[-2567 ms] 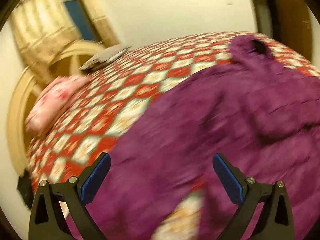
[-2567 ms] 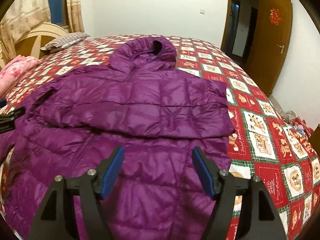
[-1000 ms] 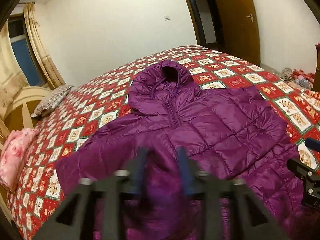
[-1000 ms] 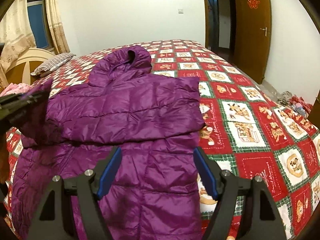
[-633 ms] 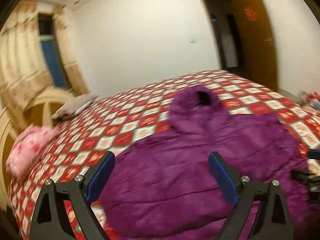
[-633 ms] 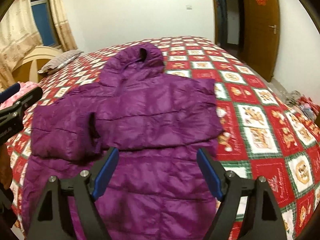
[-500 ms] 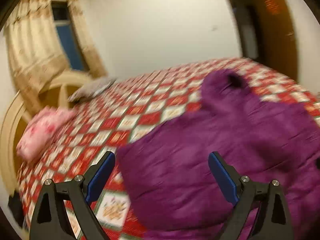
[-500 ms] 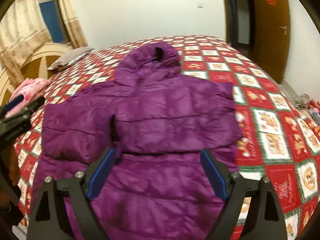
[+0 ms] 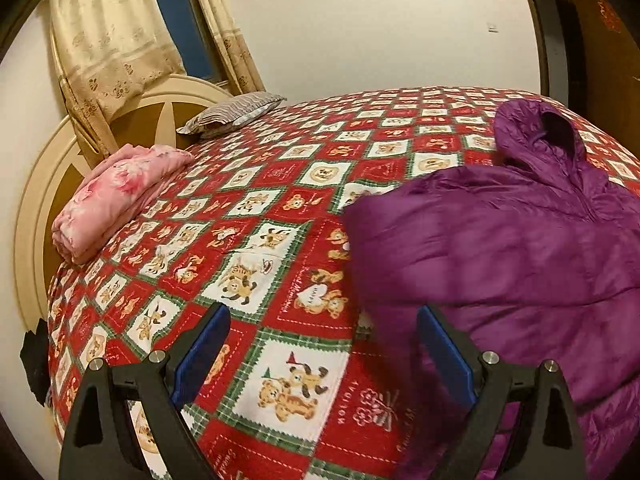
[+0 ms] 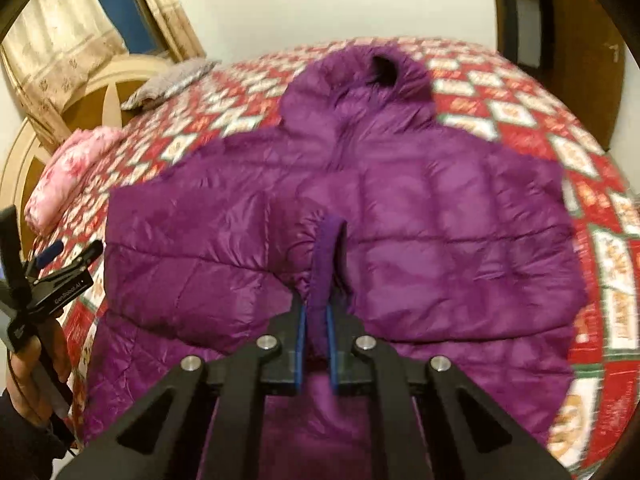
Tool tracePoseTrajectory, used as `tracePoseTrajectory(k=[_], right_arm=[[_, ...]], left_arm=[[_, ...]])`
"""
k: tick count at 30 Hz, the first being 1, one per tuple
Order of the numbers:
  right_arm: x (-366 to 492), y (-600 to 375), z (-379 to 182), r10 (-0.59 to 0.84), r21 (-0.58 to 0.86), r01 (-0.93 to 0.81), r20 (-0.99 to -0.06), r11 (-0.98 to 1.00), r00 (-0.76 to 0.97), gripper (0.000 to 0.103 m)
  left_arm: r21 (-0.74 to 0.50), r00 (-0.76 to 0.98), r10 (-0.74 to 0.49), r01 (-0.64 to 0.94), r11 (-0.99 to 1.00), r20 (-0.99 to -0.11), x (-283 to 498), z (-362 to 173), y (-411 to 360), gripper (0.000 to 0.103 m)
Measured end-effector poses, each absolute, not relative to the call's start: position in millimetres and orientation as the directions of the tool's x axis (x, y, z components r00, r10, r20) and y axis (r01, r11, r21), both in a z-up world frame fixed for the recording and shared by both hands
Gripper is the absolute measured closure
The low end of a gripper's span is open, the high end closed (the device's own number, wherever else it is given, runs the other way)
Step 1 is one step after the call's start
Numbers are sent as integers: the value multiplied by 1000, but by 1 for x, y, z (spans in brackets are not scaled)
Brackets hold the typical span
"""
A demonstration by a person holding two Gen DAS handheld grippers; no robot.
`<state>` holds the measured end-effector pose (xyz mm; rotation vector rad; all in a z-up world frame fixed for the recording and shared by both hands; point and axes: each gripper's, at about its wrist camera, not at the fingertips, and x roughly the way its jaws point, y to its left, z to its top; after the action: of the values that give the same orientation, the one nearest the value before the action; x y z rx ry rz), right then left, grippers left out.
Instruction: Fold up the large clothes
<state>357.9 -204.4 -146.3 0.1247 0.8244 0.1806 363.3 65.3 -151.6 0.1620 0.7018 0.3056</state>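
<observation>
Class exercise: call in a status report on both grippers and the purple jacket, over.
Right gripper closing, fingers pinching the sleeve cuff. Left gripper open, holding nothing, over bedspread. Purple jacket flat on bed, sleeves folded in. Nothing in the way.

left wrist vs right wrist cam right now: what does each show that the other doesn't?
Only the left wrist view: the open left gripper from behind, over bare bedspread with nothing between its fingers, and a sharp look at the window.

Only the right wrist view: the right gripper, jaws closing, with a sleeve cuff between its fingers; the jacket's far side; the person's hand holding the left gripper at the frame's left edge.

Both: purple hooded jacket, folded pink blanket, striped pillow, headboard.
</observation>
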Motion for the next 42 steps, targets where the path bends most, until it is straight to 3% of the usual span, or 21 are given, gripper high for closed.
tracePoseTrajectory(k=[7, 14, 20, 21, 22, 24, 27, 29, 34, 35, 37, 42], right_arm=[[343, -268, -130, 98, 193, 48, -677, 980, 730, 92], [341, -302, -154, -10, 177, 193, -711, 965, 703, 92], [350, -311, -181, -61, 120, 231, -759, 965, 648, 89], [349, -311, -178, -80, 110, 245, -754, 963, 652, 82], [347, -312, -175, -109, 92, 265, -749, 960, 653, 64], [339, -315, -161, -156, 90, 312, -716, 946, 680, 53], [329, -309, -136, -217, 82, 346, -641, 934, 736, 52], [334, -298, -125, -174, 98, 291, -608, 952, 774, 54], [357, -276, -126, -179, 47, 263, -616, 964, 767, 57], [363, -274, -132, -147, 65, 242, -636, 968, 757, 59], [373, -269, -147, -104, 69, 201, -671, 977, 734, 75], [382, -271, -189, -110, 28, 189, -724, 982, 681, 82]], left_arm=[[298, 679, 369, -225, 928, -634, 372, -168, 61, 8], [345, 629, 381, -185, 920, -678, 378, -193, 54, 8], [321, 656, 358, -182, 929, -664, 386, -172, 50, 8], [311, 666, 351, -183, 932, -658, 389, -165, 47, 8], [298, 677, 341, -184, 937, -653, 392, -158, 45, 8], [249, 704, 297, -174, 953, -645, 400, -143, 36, 8], [206, 730, 247, -147, 967, -637, 413, -133, 18, 8], [213, 740, 226, -114, 970, -634, 426, -139, 1, 8], [242, 685, 240, -96, 966, -688, 447, -176, -21, 8], [249, 681, 248, -100, 963, -689, 448, -183, -23, 8], [251, 678, 251, -100, 963, -691, 449, -192, -24, 8], [226, 671, 226, -89, 970, -706, 453, -197, -22, 8]])
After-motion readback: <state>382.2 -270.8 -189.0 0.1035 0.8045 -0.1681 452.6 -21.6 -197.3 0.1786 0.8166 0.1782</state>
